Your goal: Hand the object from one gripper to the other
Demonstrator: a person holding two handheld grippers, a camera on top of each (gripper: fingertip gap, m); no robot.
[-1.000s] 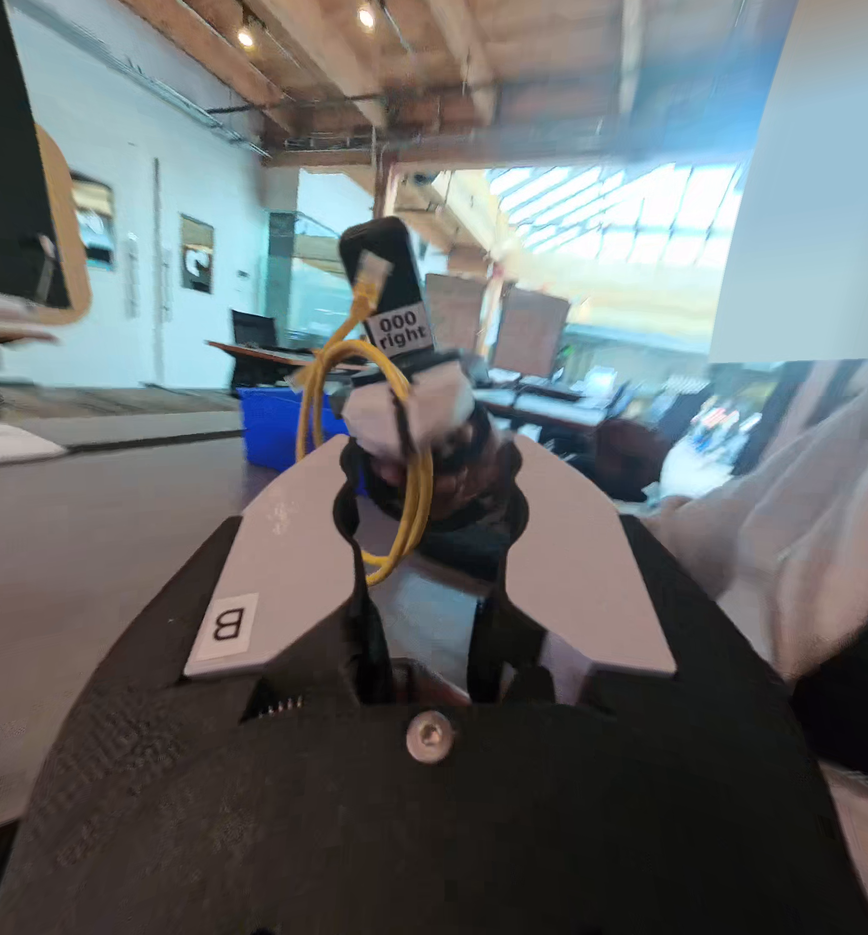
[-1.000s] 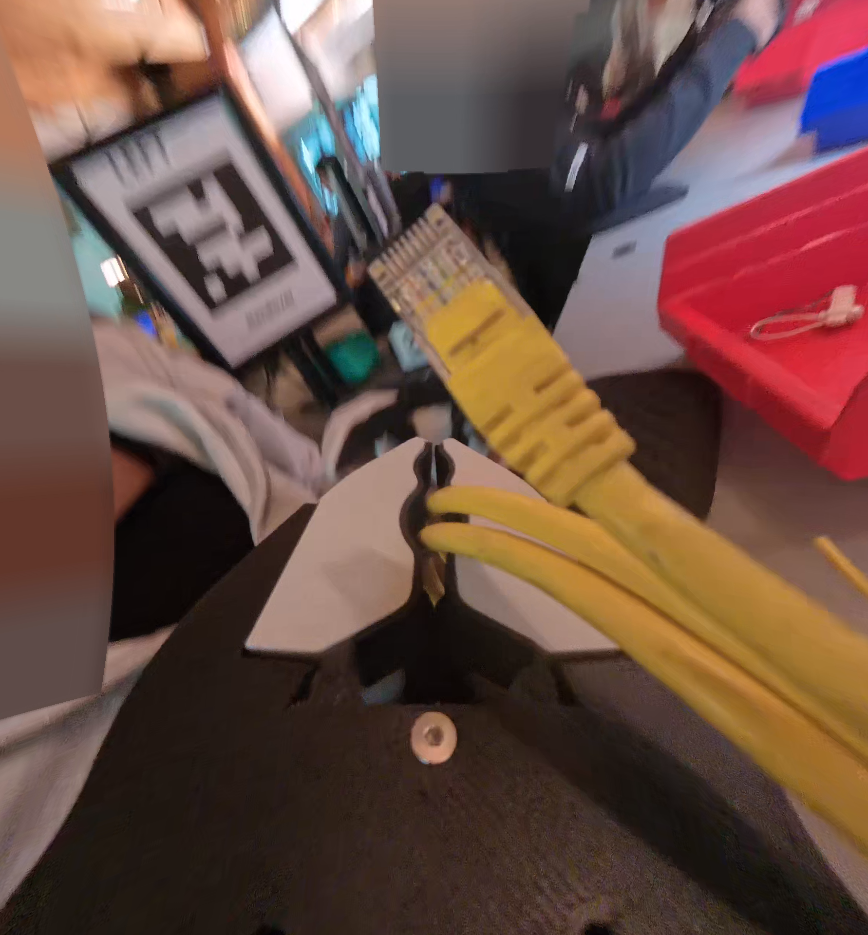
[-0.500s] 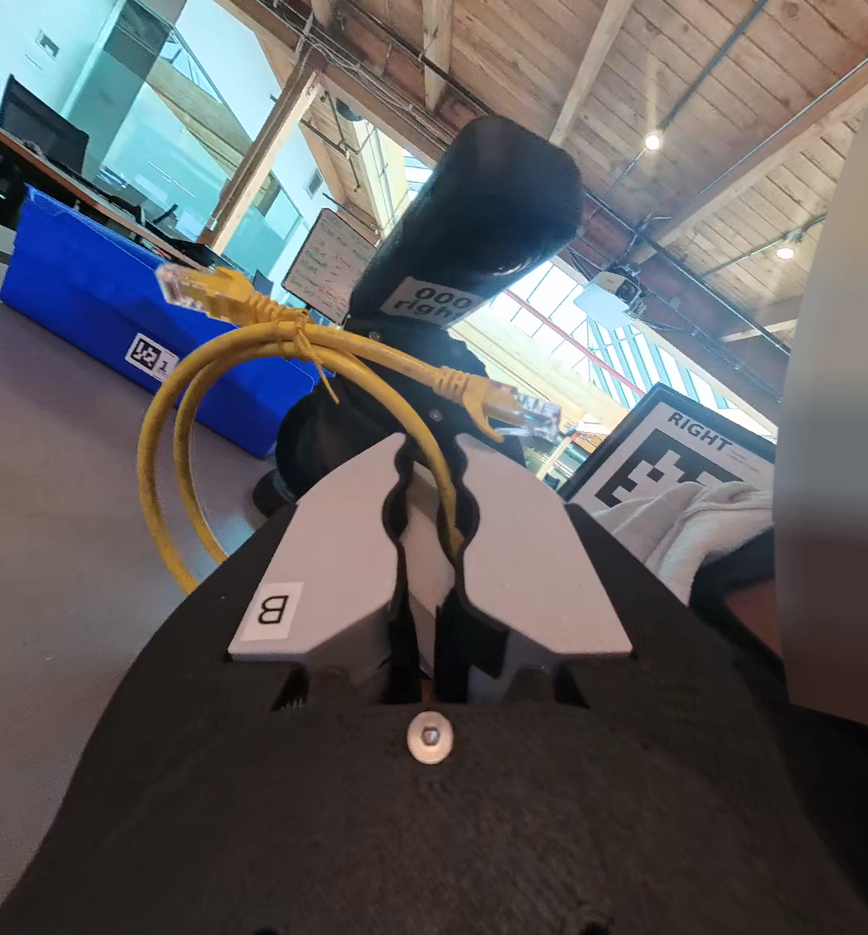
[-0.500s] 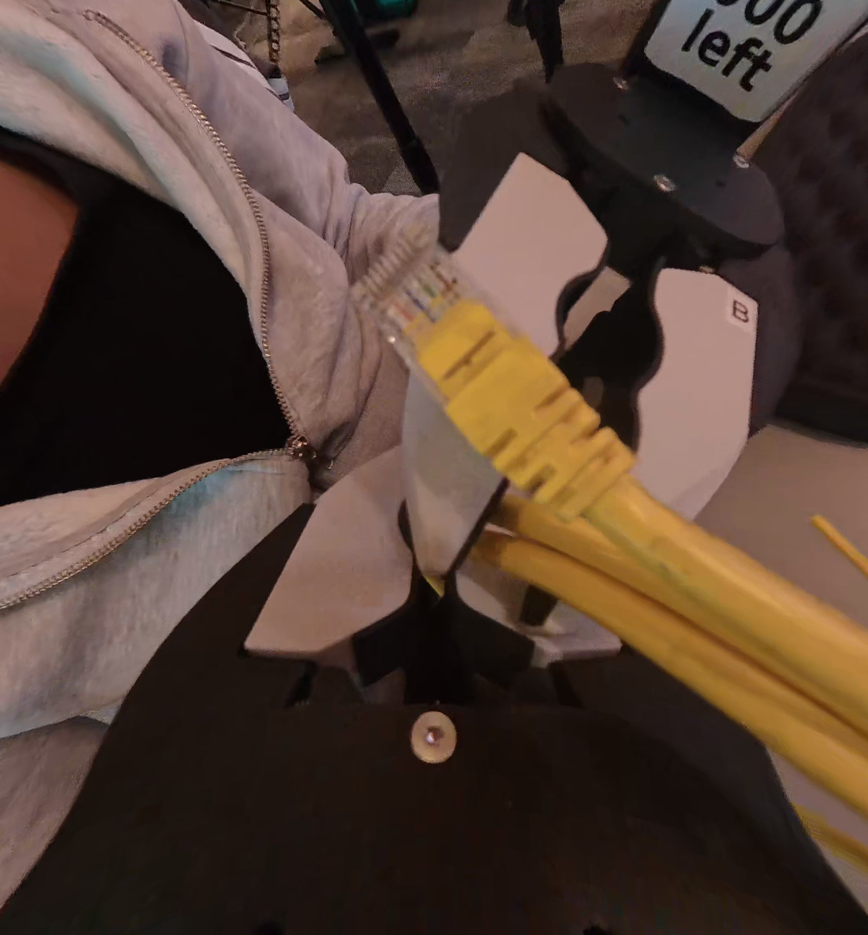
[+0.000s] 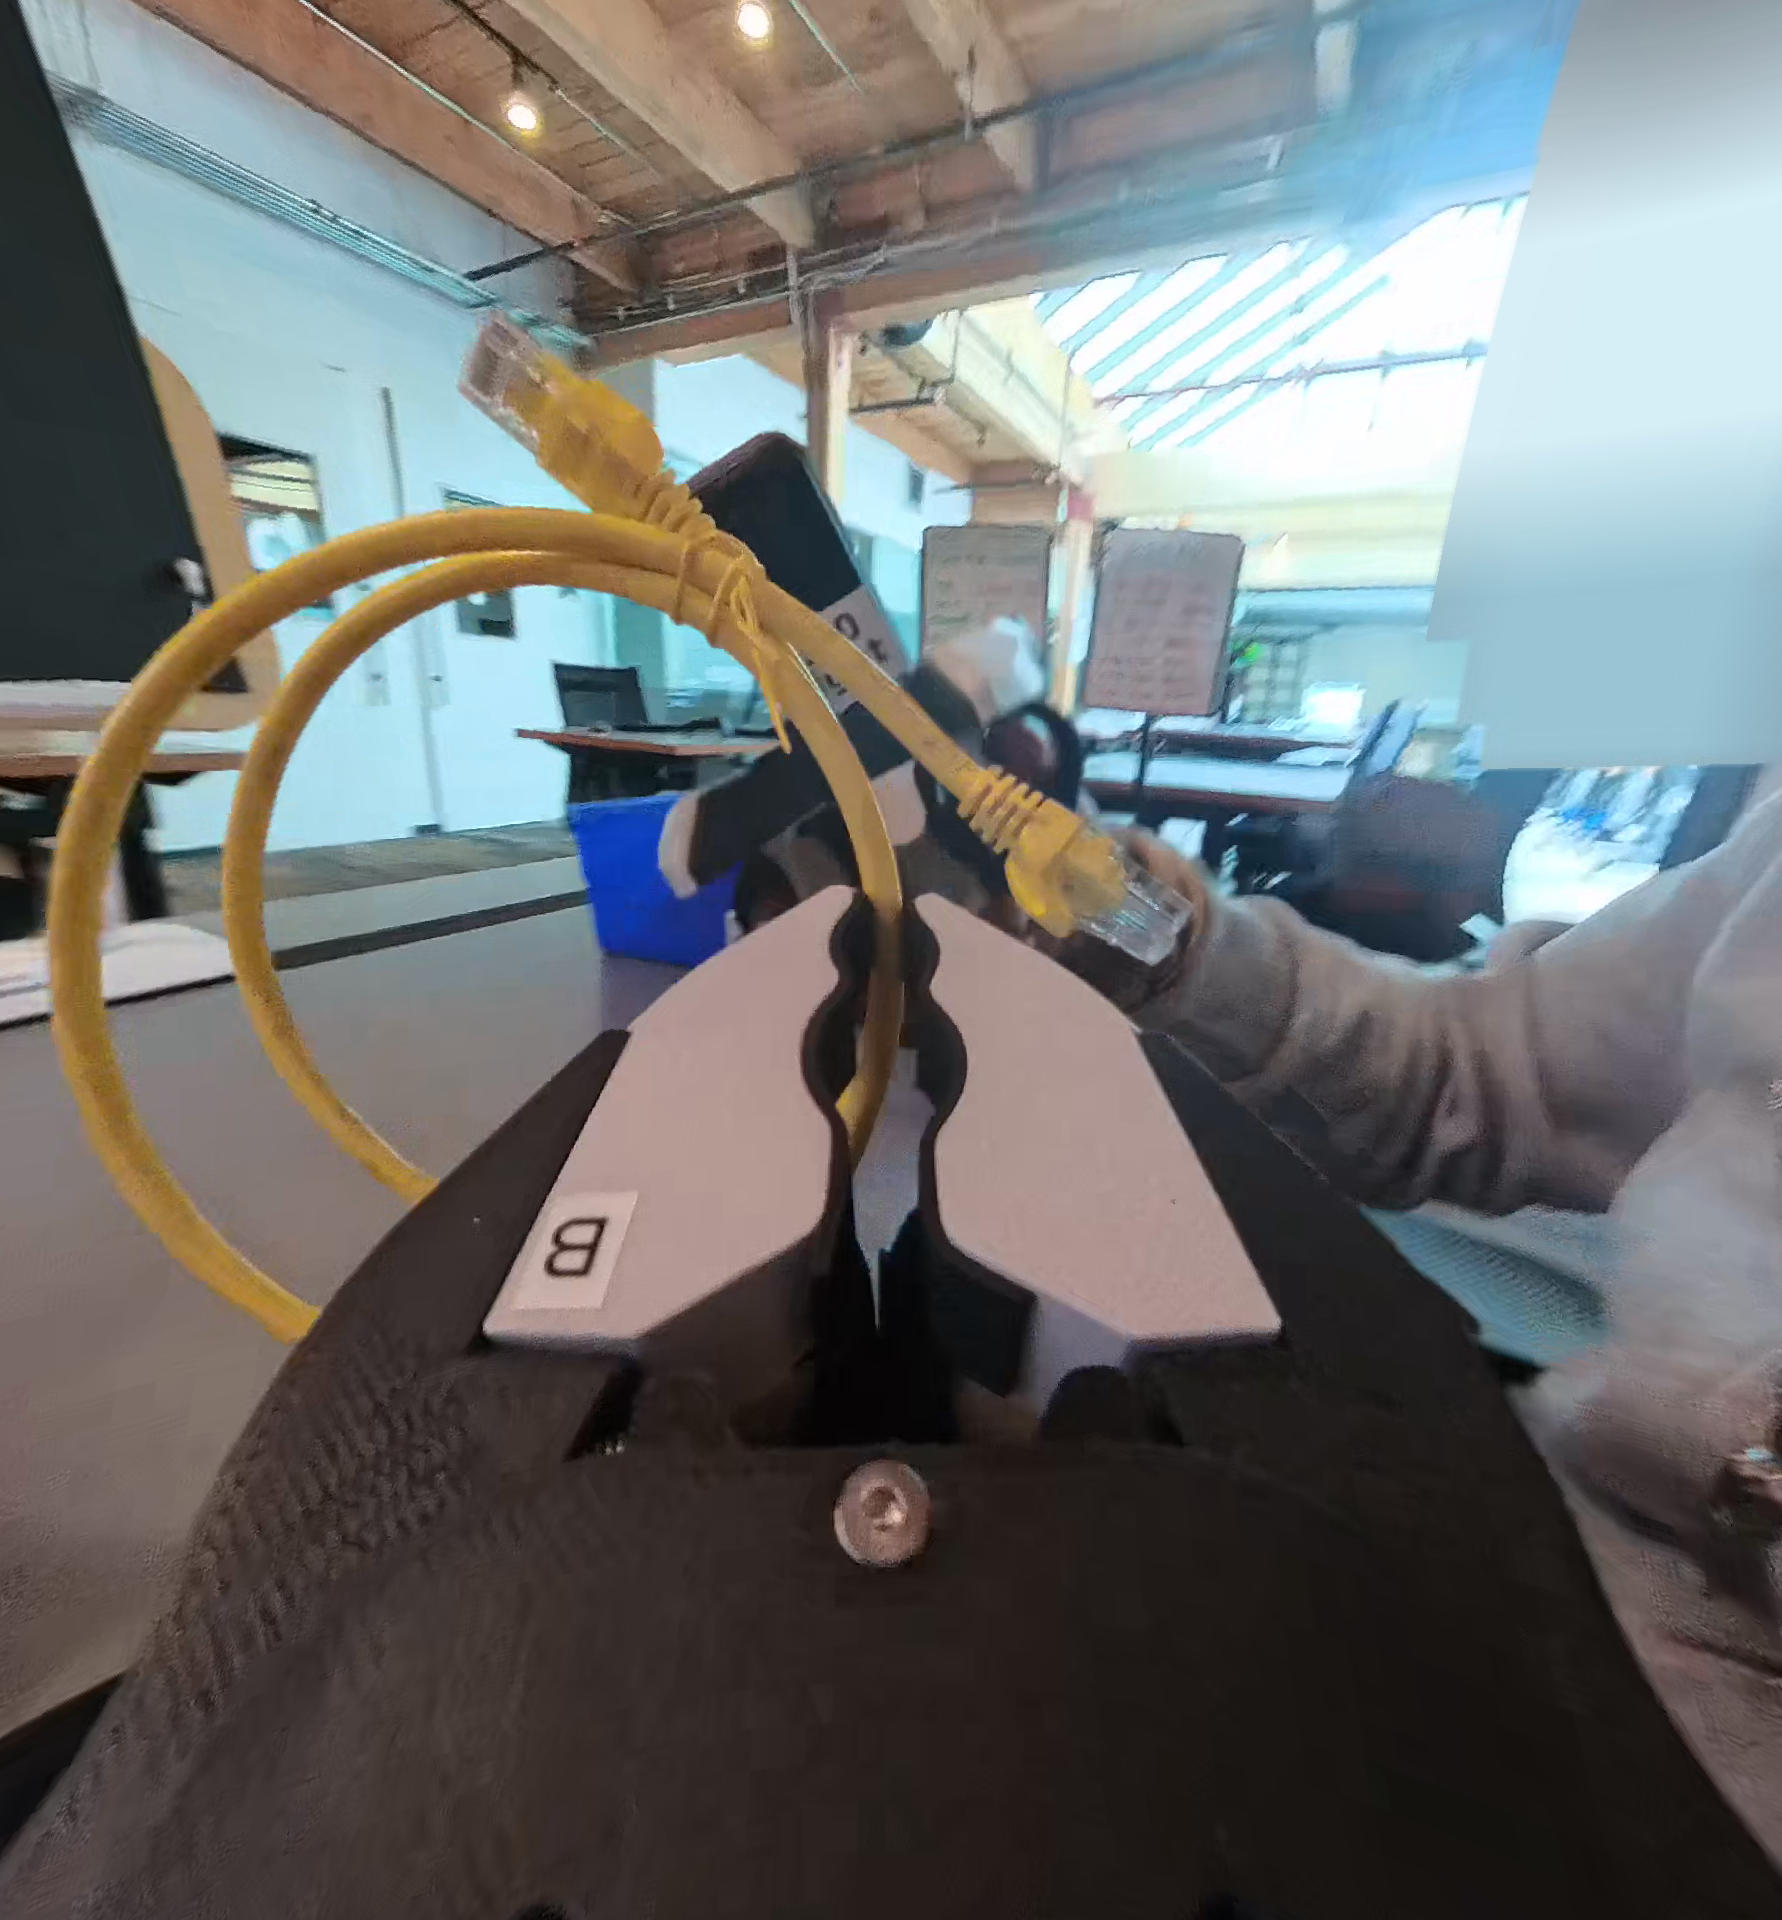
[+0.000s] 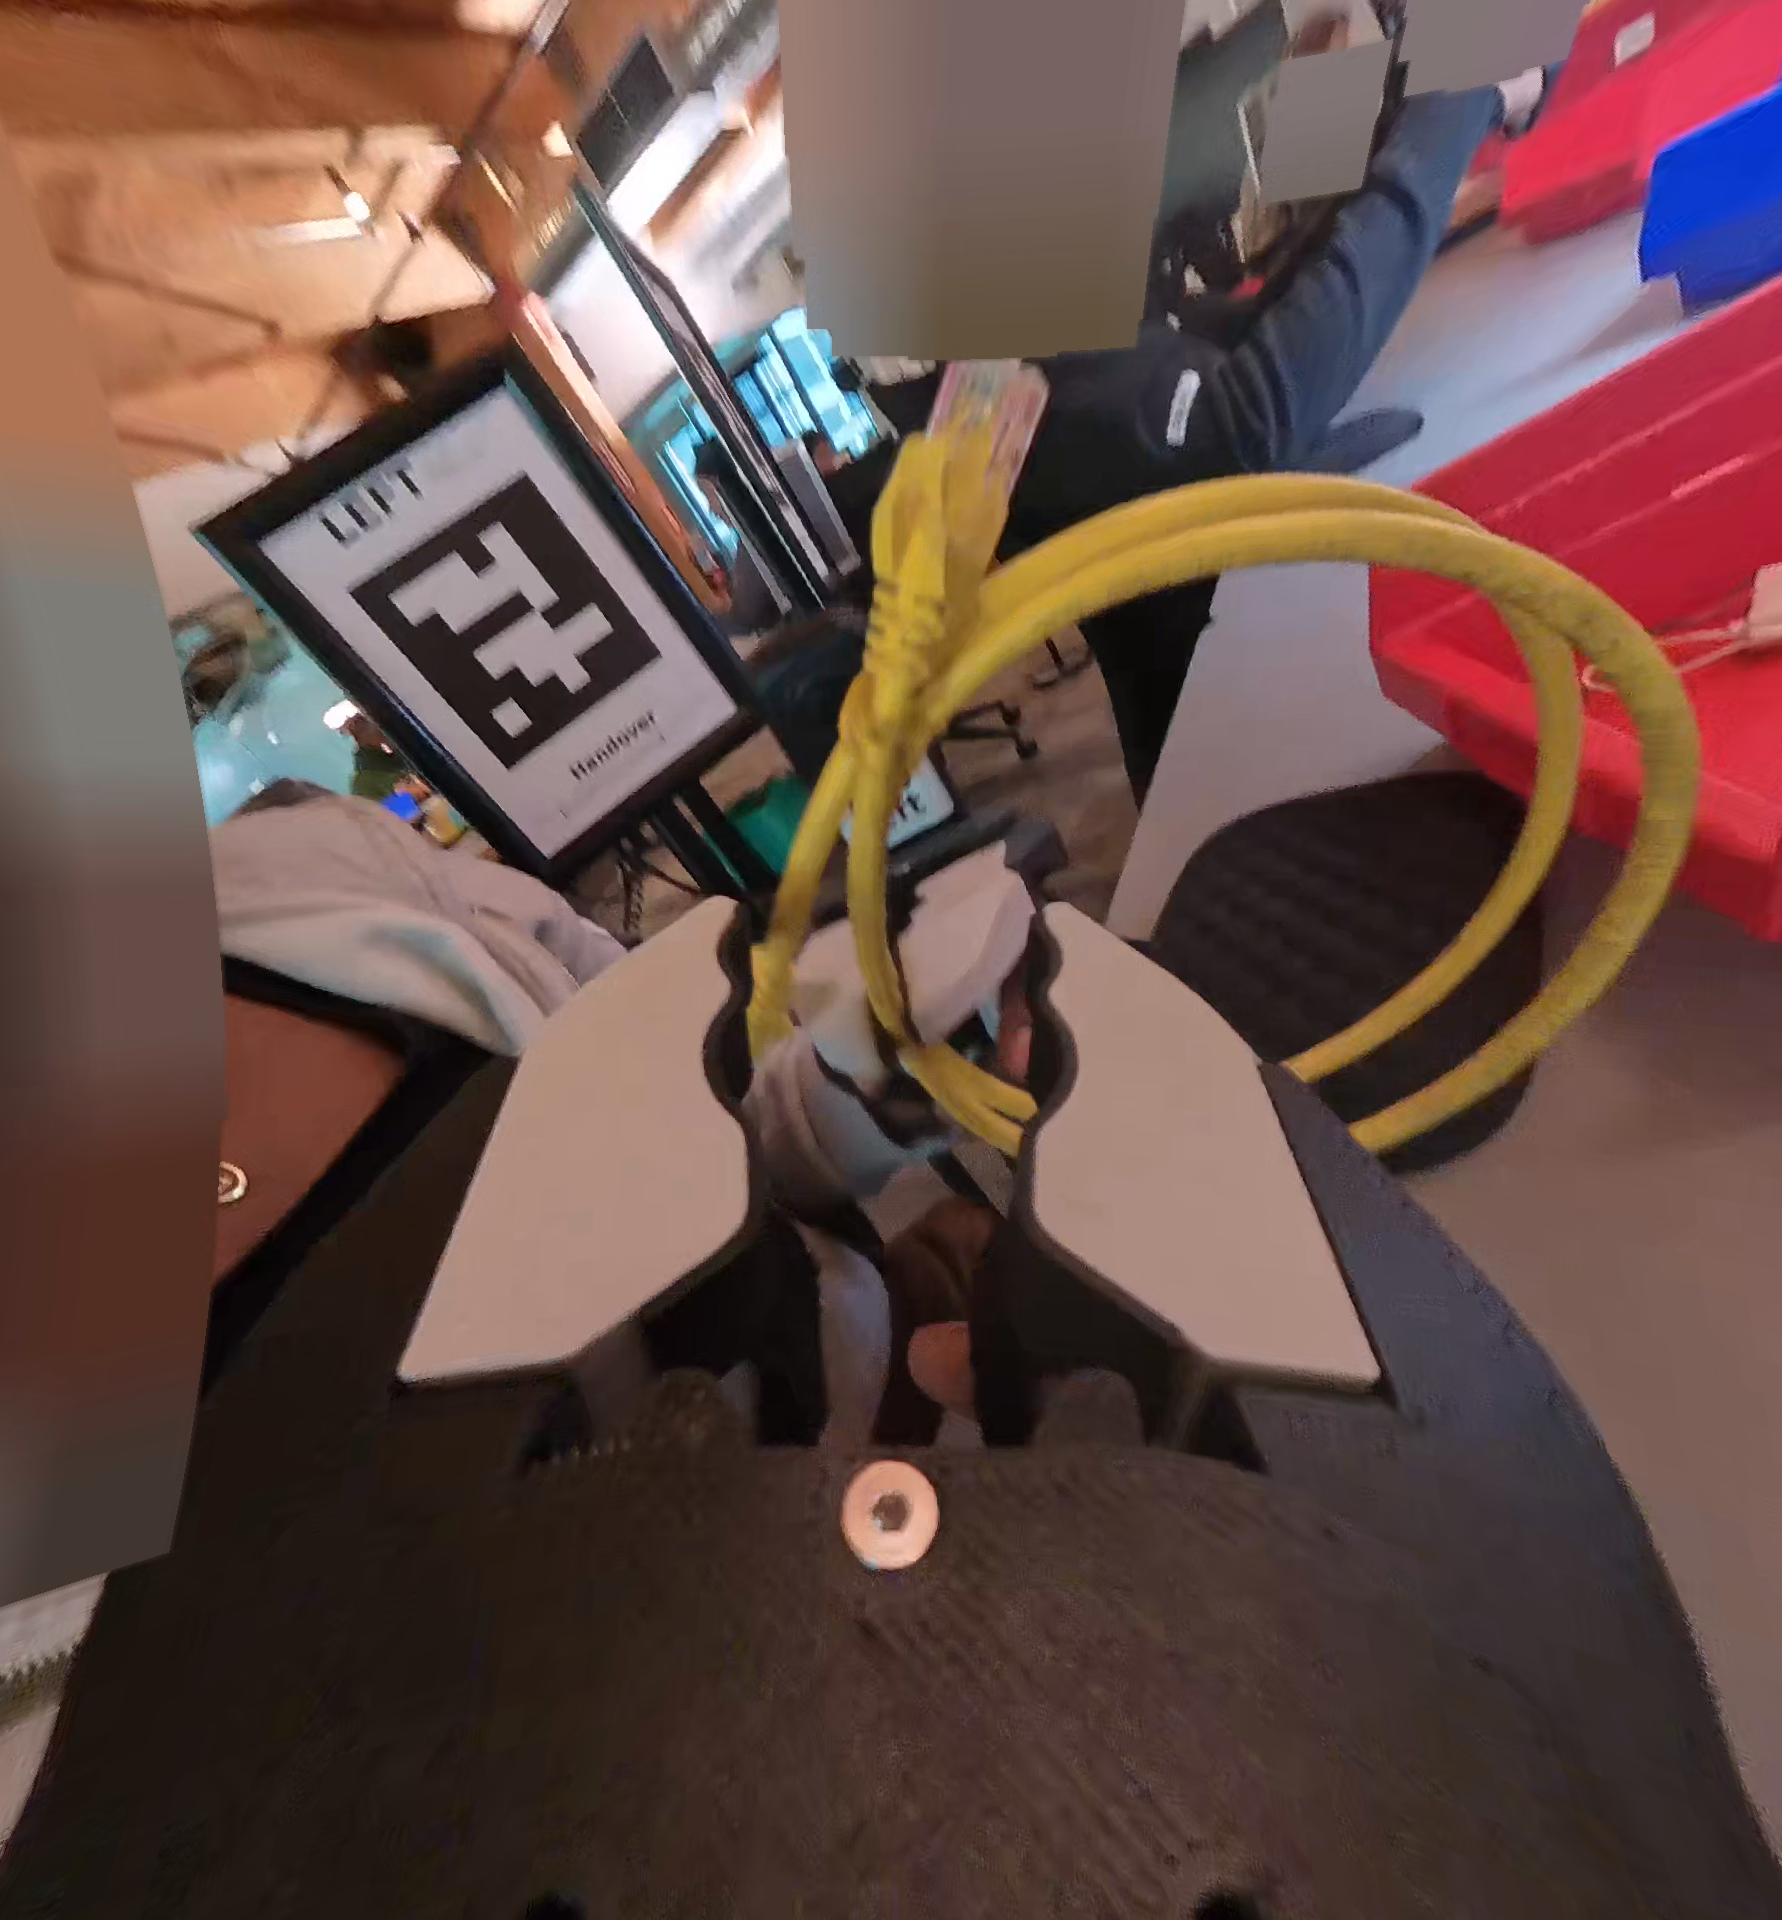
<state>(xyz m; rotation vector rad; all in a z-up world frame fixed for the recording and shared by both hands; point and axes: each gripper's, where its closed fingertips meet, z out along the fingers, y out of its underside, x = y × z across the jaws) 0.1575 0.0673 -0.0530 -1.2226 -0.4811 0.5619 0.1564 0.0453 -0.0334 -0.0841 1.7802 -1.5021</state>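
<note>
**The yellow cable is sitting in the left claw now**

The left claw (image 5: 882, 914) is squeezing one strand of the coiled yellow network cable with clear plastic plugs (image 5: 451, 540). Its two grey fingers (image 5: 721, 1122) are pressed close on that strand, and the rest of the loop is sticking up and out to the left.

The right claw (image 6: 892, 935) is standing wide apart and gripping nothing. The cable (image 6: 1489, 561) is passing through its gap, but I cannot tell if it is touching the grey fingers (image 6: 596, 1143) there.

So the hand-over looks almost done. What is left, I think, is pulling the two claws away from each other.

The dark grey bench (image 5: 139, 1195) is lying below the loop. A red plastic bin (image 6: 1635, 499) is sitting off to one side, and a black-and-white marker board (image 6: 513, 634) is standing to the other side. The air between them looks open for moving back.
</note>
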